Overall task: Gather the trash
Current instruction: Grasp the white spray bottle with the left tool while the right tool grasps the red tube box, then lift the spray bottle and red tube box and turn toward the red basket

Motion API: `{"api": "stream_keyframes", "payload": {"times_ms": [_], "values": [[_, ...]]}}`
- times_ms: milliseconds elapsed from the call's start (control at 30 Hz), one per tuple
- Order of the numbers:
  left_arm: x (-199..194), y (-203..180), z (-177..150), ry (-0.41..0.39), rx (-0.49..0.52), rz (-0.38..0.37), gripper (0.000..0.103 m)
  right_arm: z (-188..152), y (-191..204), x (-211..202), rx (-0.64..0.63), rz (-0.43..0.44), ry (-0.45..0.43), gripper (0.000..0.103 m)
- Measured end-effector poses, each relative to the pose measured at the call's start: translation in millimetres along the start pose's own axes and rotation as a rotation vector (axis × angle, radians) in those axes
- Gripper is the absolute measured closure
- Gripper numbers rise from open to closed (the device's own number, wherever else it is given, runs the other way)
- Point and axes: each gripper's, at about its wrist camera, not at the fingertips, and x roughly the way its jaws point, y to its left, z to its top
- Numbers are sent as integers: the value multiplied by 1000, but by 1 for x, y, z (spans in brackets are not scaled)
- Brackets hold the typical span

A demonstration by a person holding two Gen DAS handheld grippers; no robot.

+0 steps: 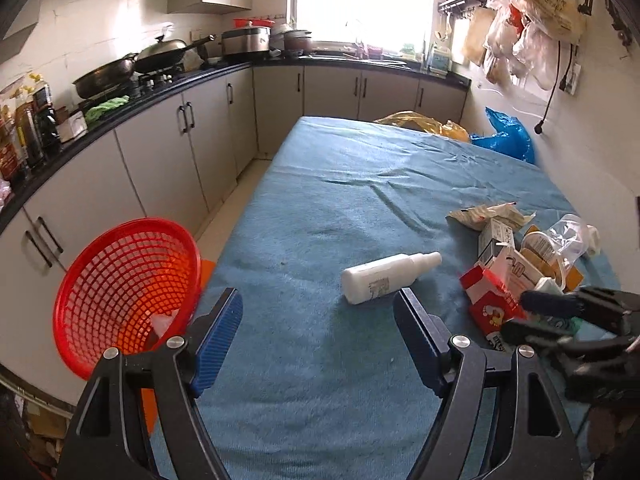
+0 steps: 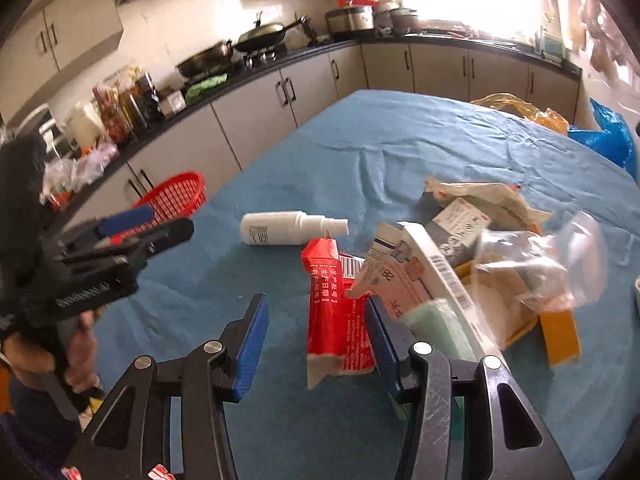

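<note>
A white spray bottle (image 1: 387, 276) lies on its side on the blue tablecloth (image 1: 340, 200), just beyond my open, empty left gripper (image 1: 318, 310). It also shows in the right wrist view (image 2: 288, 227). A pile of trash, boxes and wrappers (image 1: 520, 248) sits at the right. A red carton (image 2: 338, 312) stands between the open fingers of my right gripper (image 2: 316, 320), close to the right finger, not clamped. A red mesh basket (image 1: 128, 292) sits at the table's left edge, tilted, with a bit of white trash inside.
Kitchen cabinets and a black counter (image 1: 160, 92) with pans run along the left and back. Yellow (image 1: 420, 122) and blue plastic bags (image 1: 506, 136) lie at the table's far right. Bags hang on the right wall (image 1: 536, 20).
</note>
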Motion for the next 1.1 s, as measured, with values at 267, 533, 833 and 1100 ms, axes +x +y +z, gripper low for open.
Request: {"api": "stream_keyframes", "payload": {"times_ms": [267,533,833,1100], "values": [[21,-16,17,17,94,-9,21,-8,-22,-7,56,100,-19,86],[62,-41,30,58,271,-38,15,-7,-59,-45,202,225,-206,86],[91,-60,13,167,334,-102,35,-13,-69,-56,261,277,-234,86],[92,-77,2,190,253,-93,66,-14,-66,-53,246,273,-222,86]]}}
